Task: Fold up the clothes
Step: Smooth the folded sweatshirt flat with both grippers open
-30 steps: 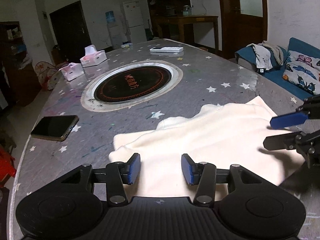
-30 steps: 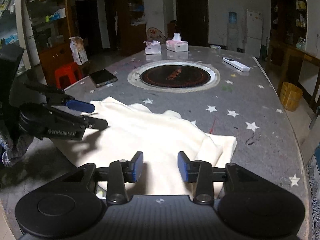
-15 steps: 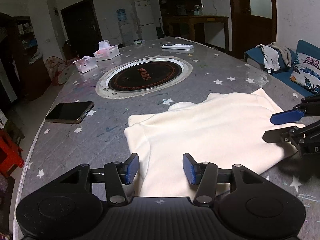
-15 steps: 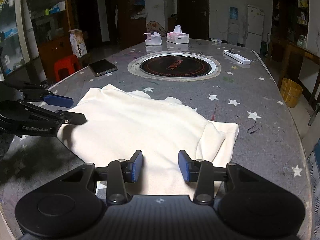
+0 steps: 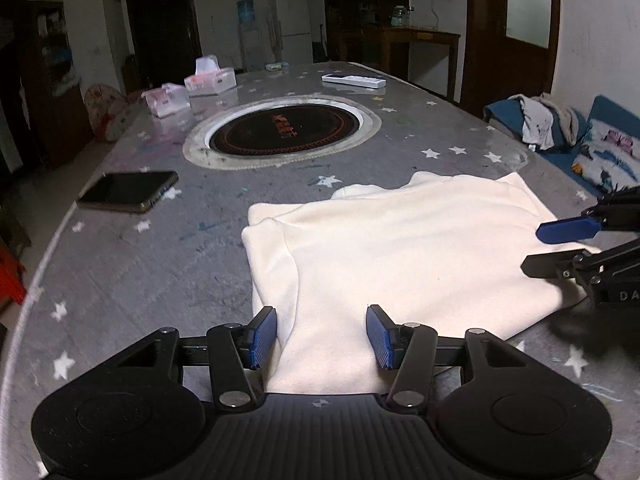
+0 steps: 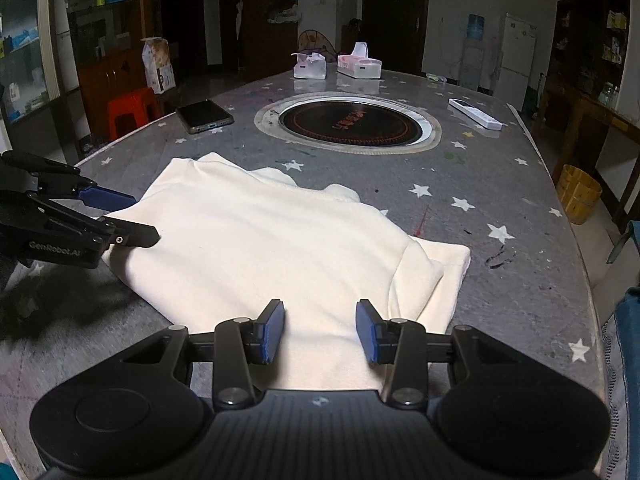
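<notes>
Cream garment lies folded on the starred table, both grippers spread wide at its near edge.

From the left: a phone (image 5: 128,191) rests near the table's (image 5: 120,280) curved left rim, with bare starred surface between it and the cream garment (image 5: 400,248). The left gripper (image 5: 321,336), jaws apart and holding nothing, sits over the garment's left folded edge. In the right wrist view the right gripper (image 6: 320,330), jaws likewise apart and empty, sits over the near hem beside the doubled-over right edge. Beyond the cloth lie the round inset cooktop (image 6: 350,122), two tissue boxes (image 6: 358,66) and a remote (image 6: 475,114); open tabletop runs right of the garment to the rim.
</notes>
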Demonstrator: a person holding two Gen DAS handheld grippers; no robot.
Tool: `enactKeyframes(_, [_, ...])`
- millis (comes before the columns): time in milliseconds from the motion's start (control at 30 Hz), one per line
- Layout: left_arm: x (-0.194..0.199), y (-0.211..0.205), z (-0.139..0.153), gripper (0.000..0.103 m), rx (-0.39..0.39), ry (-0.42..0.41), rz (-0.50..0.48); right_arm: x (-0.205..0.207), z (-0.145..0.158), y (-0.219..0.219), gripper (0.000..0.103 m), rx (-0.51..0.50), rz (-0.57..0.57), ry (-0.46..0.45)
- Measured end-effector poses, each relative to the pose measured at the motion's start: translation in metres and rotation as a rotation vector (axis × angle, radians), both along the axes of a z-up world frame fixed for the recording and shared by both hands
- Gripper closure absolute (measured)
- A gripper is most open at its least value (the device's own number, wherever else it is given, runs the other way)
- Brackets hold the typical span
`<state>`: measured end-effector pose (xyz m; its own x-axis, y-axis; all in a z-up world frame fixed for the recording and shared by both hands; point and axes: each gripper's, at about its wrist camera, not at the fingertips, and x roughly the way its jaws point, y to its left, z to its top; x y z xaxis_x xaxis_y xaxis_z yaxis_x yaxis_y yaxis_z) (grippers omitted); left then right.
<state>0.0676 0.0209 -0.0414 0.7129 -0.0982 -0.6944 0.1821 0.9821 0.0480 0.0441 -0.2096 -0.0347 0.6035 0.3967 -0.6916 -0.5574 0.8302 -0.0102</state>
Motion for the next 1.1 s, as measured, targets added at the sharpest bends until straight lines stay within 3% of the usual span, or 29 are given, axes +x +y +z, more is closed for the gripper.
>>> enactKeyframes(333, [-0.016, -0.007, -0.002, 0.05, -0.07, 0.025, -0.047, -0.01, 0.002, -0.018, 0.064, -0.018, -0.023, 0.022])
enactKeyframes(567, [-0.023, -0.014, 0.0, 0.05, -0.072, 0.03, -0.079, -0.022, 0.011, -0.025, 0.064, -0.031, -0.021, 0.037])
enactKeyframes(767, [-0.016, -0.015, 0.003, 0.05, -0.062, 0.039, -0.076, 0.002, 0.017, -0.015, 0.064, 0.021, -0.036, 0.021])
enactKeyframes(1100, [0.003, -0.015, 0.012, 0.049, -0.044, 0.016, -0.061, 0.04, 0.007, 0.008, 0.064, 0.014, -0.059, 0.025])
